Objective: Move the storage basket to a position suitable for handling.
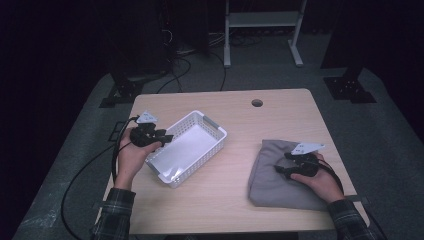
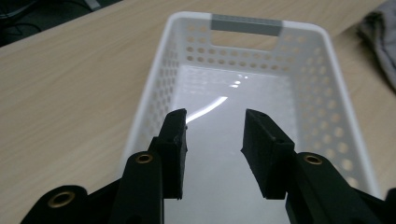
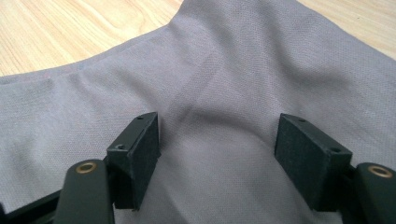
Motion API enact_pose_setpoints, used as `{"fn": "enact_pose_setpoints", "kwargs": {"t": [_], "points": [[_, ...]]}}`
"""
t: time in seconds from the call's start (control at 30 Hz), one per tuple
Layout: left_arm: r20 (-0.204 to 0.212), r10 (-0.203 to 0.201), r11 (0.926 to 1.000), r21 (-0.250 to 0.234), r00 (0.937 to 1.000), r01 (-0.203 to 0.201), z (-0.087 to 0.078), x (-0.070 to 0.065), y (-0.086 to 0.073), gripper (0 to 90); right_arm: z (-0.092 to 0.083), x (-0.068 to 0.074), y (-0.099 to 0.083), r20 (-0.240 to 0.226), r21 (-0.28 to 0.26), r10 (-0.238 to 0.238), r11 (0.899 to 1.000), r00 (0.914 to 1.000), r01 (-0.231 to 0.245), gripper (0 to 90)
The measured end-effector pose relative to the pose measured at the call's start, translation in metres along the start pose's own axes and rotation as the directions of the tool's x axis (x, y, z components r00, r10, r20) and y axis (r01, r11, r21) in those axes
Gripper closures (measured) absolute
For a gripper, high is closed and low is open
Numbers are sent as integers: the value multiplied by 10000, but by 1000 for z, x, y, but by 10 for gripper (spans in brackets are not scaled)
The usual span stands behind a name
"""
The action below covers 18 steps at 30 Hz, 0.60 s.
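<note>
On the desk (image 1: 235, 200), the grey cloth (image 1: 272, 175) lies at 3 o'clock of the empty basket (image 1: 212, 145), unpacked; left claw (image 2: 212, 149) and right claw (image 3: 217, 158) both gape, gripping nothing.

Left claw (image 1: 167, 138) hovers at the basket's (image 1: 216, 131) near end, jaws parted, empty; right claw (image 1: 281, 170) spread wide.
</note>
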<state>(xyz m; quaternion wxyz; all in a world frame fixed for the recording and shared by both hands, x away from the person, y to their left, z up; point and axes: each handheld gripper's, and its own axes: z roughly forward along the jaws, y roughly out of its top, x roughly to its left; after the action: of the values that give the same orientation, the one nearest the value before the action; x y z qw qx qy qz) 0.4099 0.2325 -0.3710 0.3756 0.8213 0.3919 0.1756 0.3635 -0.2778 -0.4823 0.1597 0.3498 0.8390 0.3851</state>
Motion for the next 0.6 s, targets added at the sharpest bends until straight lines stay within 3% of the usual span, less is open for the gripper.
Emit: {"fn": "enact_pose_setpoints", "kwargs": {"t": [0.2, 0.27, 0.4, 0.43, 0.6], "points": [[-223, 82, 9995, 315, 9997, -75, 22, 23, 6, 568, 0, 0, 0, -8, -4, 7, 10000, 10000, -7, 292], [-344, -94, 9978, 650, 9994, 117, 34, 32, 9, 561, 0, 0, 0, -16, -1, 8, 10000, 10000, -8, 292], [-310, -153, 9973, 712, 9994, 174, 43, 38, 11, 571, 0, 0, 0, -29, -2, 6, 10000, 10000, -6, 292], [-385, -52, 9943, 1064, 9992, 92, 49, 41, 13, 575, 0, 0, 0, -30, -2, 4, 10000, 10000, -4, 292], [-258, 126, 9892, 1466, 9996, -87, 61, 42, 16, 625, 0, 0, 0, -26, -5, -5, 10000, 10000, 5, 292]]}}
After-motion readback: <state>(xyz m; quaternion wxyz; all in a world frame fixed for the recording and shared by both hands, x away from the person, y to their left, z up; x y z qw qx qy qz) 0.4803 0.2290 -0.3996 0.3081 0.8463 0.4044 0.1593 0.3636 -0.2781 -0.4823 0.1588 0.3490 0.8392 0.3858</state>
